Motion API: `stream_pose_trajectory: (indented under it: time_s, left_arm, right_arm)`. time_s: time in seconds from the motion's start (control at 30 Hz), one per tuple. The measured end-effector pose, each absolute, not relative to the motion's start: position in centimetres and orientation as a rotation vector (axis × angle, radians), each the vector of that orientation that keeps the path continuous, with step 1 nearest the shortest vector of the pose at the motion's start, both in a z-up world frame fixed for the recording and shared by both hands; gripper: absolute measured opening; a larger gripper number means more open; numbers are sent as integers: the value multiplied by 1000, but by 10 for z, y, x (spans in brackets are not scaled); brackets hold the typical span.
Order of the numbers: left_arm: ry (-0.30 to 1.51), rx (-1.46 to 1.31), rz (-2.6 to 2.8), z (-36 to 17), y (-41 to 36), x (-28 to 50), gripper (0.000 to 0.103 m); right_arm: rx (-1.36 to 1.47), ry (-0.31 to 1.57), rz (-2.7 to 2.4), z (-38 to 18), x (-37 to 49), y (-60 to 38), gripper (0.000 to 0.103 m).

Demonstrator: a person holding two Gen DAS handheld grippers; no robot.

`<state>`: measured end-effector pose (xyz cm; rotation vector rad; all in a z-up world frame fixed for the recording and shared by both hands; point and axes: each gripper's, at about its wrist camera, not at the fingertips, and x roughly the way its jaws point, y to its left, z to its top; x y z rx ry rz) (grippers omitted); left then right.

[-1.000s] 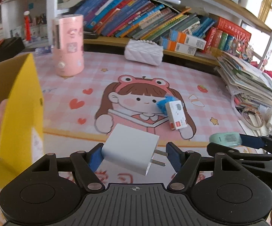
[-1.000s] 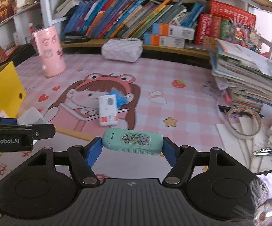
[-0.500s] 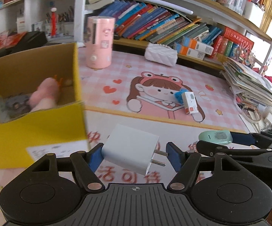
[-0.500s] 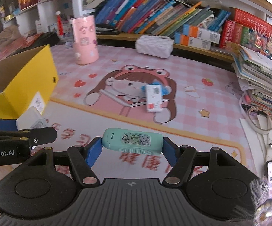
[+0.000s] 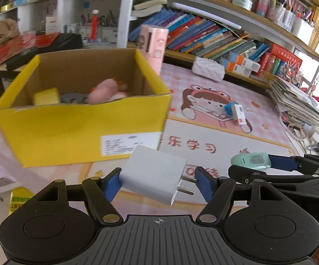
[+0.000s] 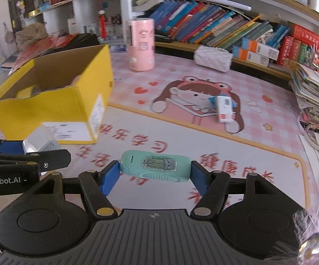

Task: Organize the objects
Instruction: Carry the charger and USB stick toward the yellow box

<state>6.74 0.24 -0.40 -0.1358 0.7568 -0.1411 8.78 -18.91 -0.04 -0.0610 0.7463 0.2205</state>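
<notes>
White plastic is sitting between the blue pads of the left gripper (image 5: 157,182) — a wall charger (image 5: 152,176), clamped at a tilt with its two prongs pointing toward the right-hand pad. The right gripper (image 6: 155,175) is squeezing a mint-green device (image 6: 155,169) lengthwise, its sticker facing up. Both are hanging above the pink cartoon desk mat (image 6: 203,145). The yellow cardboard box (image 5: 82,123) is standing open just ahead of the charger — a pink plush toy (image 5: 102,91) is lying inside it.

Yellow box (image 5: 71,130), white charger (image 5: 152,176), mint-green case (image 6: 155,165), pink checked mat (image 6: 259,84).
</notes>
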Motion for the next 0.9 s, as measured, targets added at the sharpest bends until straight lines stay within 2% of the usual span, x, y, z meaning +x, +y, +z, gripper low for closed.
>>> stream_pose_trajectory:
  time_s: [0.9]
  left_arm:
    - [697,-150,-73,7,94,-7,71]
  right_arm:
    - [-96,708,321,4,20,-84,67]
